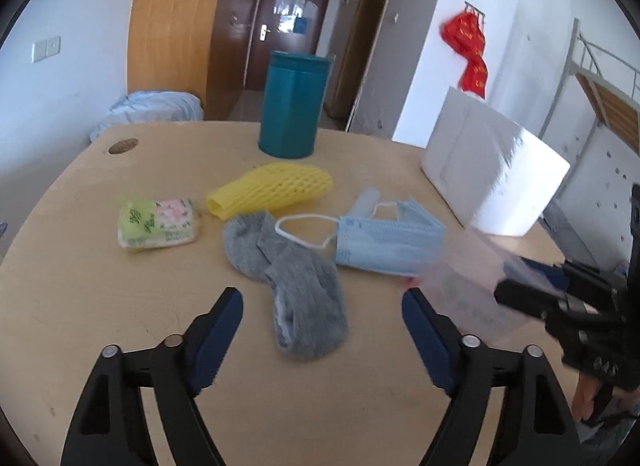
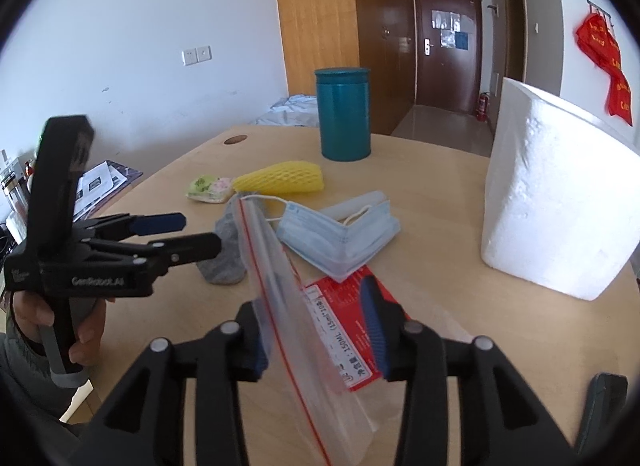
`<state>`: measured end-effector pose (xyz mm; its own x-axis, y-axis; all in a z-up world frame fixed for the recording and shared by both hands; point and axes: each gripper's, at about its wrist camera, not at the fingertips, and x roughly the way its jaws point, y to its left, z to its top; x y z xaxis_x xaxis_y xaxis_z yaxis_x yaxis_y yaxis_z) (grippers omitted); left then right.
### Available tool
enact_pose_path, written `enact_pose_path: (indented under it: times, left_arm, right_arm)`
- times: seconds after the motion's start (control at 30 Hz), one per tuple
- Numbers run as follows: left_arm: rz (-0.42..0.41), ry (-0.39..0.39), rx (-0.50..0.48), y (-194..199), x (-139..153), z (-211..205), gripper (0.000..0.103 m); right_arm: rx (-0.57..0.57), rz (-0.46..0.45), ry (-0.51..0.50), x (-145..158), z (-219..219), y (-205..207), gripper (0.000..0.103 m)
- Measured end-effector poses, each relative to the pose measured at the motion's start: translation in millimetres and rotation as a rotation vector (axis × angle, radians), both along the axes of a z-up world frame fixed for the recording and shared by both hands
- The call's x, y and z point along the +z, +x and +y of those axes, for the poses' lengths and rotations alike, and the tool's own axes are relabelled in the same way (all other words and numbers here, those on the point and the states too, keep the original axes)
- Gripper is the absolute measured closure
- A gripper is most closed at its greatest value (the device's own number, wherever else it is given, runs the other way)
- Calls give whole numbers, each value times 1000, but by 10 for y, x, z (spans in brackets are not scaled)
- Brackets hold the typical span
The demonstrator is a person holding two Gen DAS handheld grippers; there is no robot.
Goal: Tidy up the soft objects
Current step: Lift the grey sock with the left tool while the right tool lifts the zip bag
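- Soft objects lie grouped at the middle of the wooden table (image 1: 80,266): a grey sock (image 1: 288,278), a blue face mask (image 1: 388,242), a yellow foam net sleeve (image 1: 272,189) and a green-and-pink tissue pack (image 1: 158,223).
- The sock lies nearest, its far end just beside the open end of the foam sleeve and under the mask's white ear loop; the tissue pack sits to its left, apart from it.
- The mask is folded into a V and rests partly on a pale tube-like item whose nature I cannot tell.
- A clear zip bag (image 2: 288,306) with a red seal line stands between the fingers of the right gripper (image 2: 320,330); its jaws are parted and the left pad seems to touch the bag, but a firm grip cannot be told.
- A red printed card (image 2: 352,330) lies on the table beneath the bag.
- The left gripper (image 1: 322,330) hangs over the near end of the sock with its jaws spread wide and nothing between them; a hand (image 2: 84,326) grasps its handle.
- Behind the soft things stands a teal canister (image 1: 294,105), upright, near the table's far edge.
- A white foam box (image 1: 492,169) sits at the right of the table.
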<state>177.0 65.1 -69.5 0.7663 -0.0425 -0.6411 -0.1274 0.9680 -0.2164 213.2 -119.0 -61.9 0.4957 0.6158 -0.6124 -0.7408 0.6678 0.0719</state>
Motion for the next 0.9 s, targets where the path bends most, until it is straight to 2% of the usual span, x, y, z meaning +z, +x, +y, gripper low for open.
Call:
enact_pose_path:
  times: [0.17,0.33,0.4,0.43,0.47,0.6,0.67,0.77,0.9]
  left_arm:
    - [74,-46,-12,187,-102,-3,20]
    - [103,-62,-14,303,-165,-44,21]
    - [117,-57,-7,345,-193,-66,28]
    - [120,-56,-5,361,-202,-70,37]
    - [126,-57,-6,384,-213,-74,46]
    - [161,-92,-27,452,-295,-63,60]
    - [166,-92,-26,465,-311,-63,77]
    - [173,-100,-34,478,-329,-64,92]
    - [150,-123,-42,438,-313,-53,96]
  right_arm:
    - [8,5,-18,-77,-3,18,58]
    - [9,9,-25,-129,-26,14,59]
    - [13,14,-21,-137,-43,12,76]
    - [16,20,-22,-141,-47,15,85]
    - [17,23,-21,-145,-53,9,85]
    - [23,27,-22,-148,-56,-19,92]
    - [23,33,-17,-150,-63,-18,94]
    - [18,49,3,-150,-87,8,95]
    - [14,65,28,-133,-105,25,95]
